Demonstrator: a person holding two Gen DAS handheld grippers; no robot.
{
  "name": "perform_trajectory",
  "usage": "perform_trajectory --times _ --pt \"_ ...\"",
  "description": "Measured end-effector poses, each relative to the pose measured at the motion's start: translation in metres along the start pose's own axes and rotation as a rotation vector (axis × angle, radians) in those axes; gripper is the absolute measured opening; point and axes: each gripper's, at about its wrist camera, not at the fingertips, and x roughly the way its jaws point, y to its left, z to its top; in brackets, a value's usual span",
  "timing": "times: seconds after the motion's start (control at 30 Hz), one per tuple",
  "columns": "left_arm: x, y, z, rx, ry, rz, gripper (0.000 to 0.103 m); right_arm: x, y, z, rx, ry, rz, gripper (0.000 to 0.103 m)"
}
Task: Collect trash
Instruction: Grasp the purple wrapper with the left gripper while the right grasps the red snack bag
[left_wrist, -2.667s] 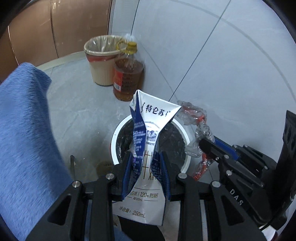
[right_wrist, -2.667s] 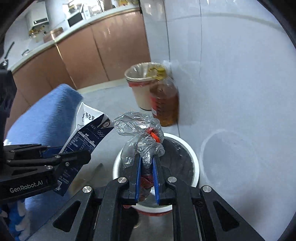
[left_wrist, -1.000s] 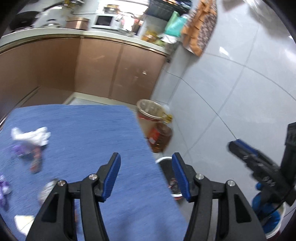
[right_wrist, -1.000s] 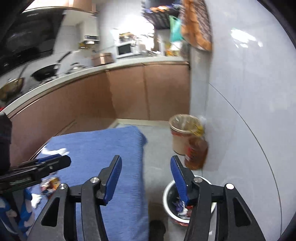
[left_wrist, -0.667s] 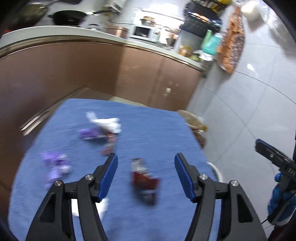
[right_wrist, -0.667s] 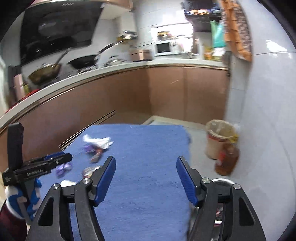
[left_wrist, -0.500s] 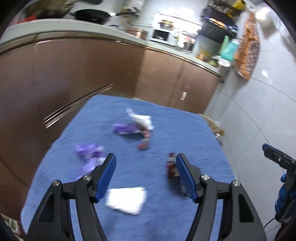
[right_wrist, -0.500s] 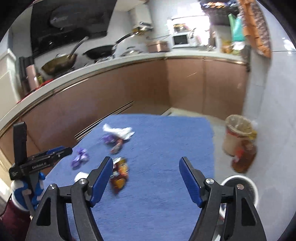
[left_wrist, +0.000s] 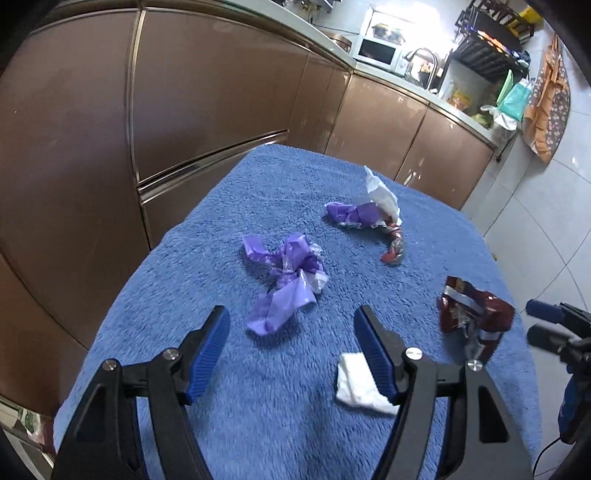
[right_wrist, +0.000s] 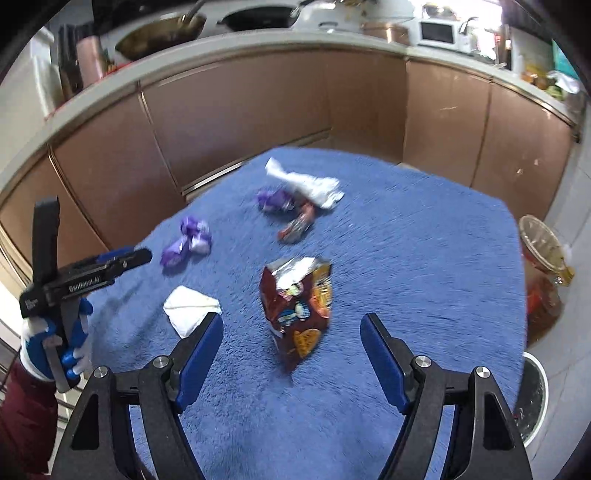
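Bins sit off the blue cloth's (right_wrist: 424, 236) right edge: white bin (right_wrist: 533, 398), contents unclear, and lined basket (right_wrist: 541, 240). Snack bag (right_wrist: 295, 302) and purple wrapper (left_wrist: 284, 280) lie mid-cloth. Left gripper (left_wrist: 291, 347) and right gripper (right_wrist: 291, 350) gape empty.

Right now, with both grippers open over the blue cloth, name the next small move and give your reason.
Probably lower the right gripper onto the red snack bag and close. Both grippers are open and empty, and that bag lies on the blue cloth almost centred between the right fingers. The left gripper could likewise drop onto the purple wrapper lying just ahead of it.
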Motion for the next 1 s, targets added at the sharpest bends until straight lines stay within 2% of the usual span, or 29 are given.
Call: perform_trajectory --times 0.17,0.3,0.43,0.53,0.67,0.73,0.8,1.0 --pt "0.025 -0.007 0.014 0.025 -0.008 0.021 0.068 0.028 0.009 0.003 -0.015 0.051 0.004 0.075" --pt "0.049 -0.006 0.022 0.019 0.017 0.033 0.067 0.043 -0.003 0.005 0.003 0.075 0.000 0.074" --pt "0.068 -0.006 0.022 0.009 0.056 0.035 0.053 0.051 -0.015 0.007 0.020 0.085 0.007 0.069" --pt "0.078 -0.005 0.020 -0.003 0.088 0.021 0.042 0.057 -0.022 0.008 0.039 0.092 0.020 0.061" --pt "0.079 -0.005 0.019 -0.010 0.098 0.011 0.036 0.062 -0.027 0.006 0.058 0.099 0.051 0.041" --pt "0.079 -0.004 0.018 -0.021 0.101 0.001 0.033 0.060 -0.028 0.004 0.065 0.091 0.058 0.036" --pt "0.077 -0.005 0.017 -0.018 0.100 0.007 0.031 0.057 -0.028 0.004 0.071 0.081 0.059 0.023" --pt "0.062 -0.010 0.018 0.000 0.075 0.027 0.028 0.043 -0.034 -0.004 0.111 0.058 0.076 0.023"
